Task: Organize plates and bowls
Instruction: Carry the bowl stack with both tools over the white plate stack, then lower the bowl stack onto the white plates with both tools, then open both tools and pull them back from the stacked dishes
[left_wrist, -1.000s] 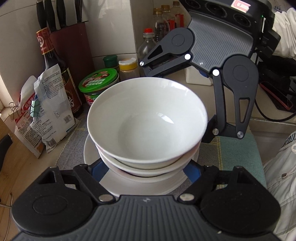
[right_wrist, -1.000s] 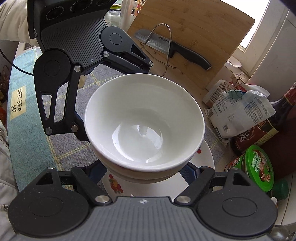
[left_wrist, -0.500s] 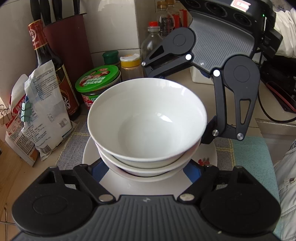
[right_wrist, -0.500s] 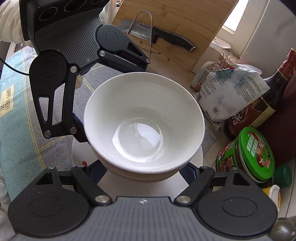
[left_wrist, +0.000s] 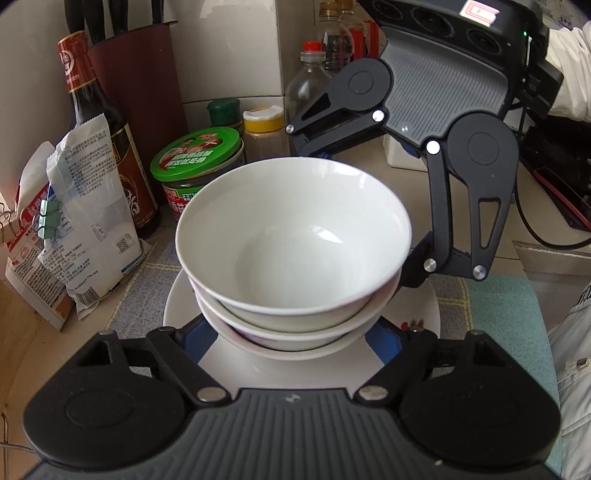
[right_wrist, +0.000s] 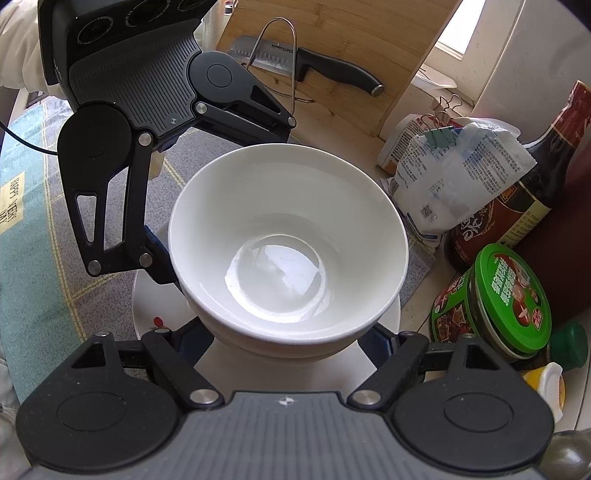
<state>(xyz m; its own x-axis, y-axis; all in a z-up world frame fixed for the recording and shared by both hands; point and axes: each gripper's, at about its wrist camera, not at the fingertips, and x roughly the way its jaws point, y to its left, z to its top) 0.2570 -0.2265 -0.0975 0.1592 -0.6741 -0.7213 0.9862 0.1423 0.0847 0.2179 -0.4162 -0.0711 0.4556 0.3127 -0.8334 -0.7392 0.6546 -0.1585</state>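
Two stacked white bowls (left_wrist: 295, 236) sit on a white plate (left_wrist: 273, 369) with a small red pattern; they also show in the right wrist view (right_wrist: 288, 251) on the plate (right_wrist: 155, 306). My left gripper (left_wrist: 291, 332) and my right gripper (right_wrist: 288, 336) face each other across the stack. Each has its jaws spread wide, with blue pads on either side of the lower bowl's base, low over the plate. Whether the pads touch the bowl is hidden. The right gripper also shows opposite in the left wrist view (left_wrist: 417, 266).
Close on one side stand a green-lidded jar (left_wrist: 199, 162), a dark sauce bottle (left_wrist: 99, 122), clipped packets (left_wrist: 88, 229), a knife block (left_wrist: 136, 66) and spice jars. A cutting board with a knife (right_wrist: 325, 66) leans behind. A checked mat (right_wrist: 55, 280) lies underneath.
The whole stack and both grippers have shifted together across the counter toward the jars and bottles, which now appear closer. The jaws keep the same spread.
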